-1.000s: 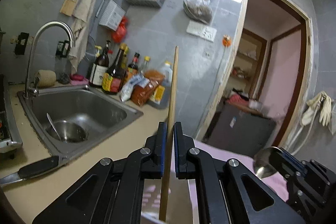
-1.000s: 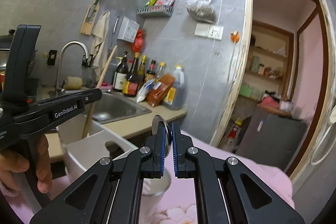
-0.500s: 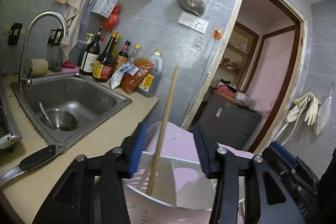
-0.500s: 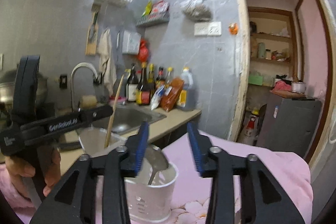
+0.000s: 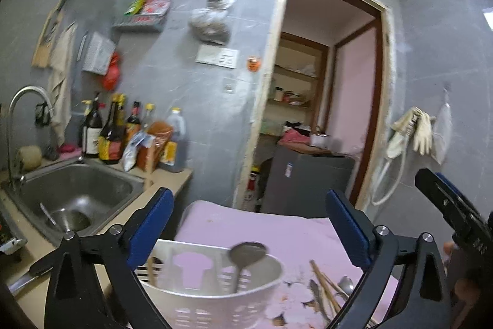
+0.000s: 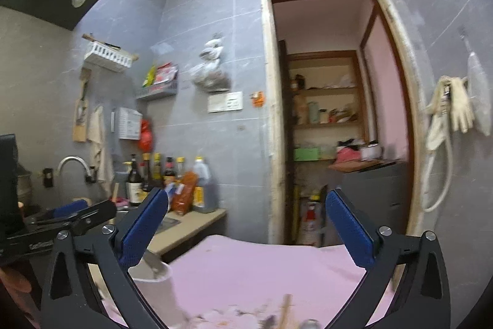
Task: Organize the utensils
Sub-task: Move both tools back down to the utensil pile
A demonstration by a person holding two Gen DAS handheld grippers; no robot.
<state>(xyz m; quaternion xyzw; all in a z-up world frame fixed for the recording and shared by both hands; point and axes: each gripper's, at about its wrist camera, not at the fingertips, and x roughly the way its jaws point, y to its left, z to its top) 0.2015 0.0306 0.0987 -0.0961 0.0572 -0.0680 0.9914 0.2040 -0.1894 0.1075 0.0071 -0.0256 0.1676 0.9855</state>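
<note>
Left gripper (image 5: pixel 248 224) and right gripper (image 6: pixel 246 224) jaws opening wide, nothing held; spoon (image 5: pixel 245 255) stands in white holder (image 5: pixel 222 298).

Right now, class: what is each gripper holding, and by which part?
Nothing. The left gripper and right gripper are both opening with nothing between the jaws; the spoon stands in the white holder.
</note>
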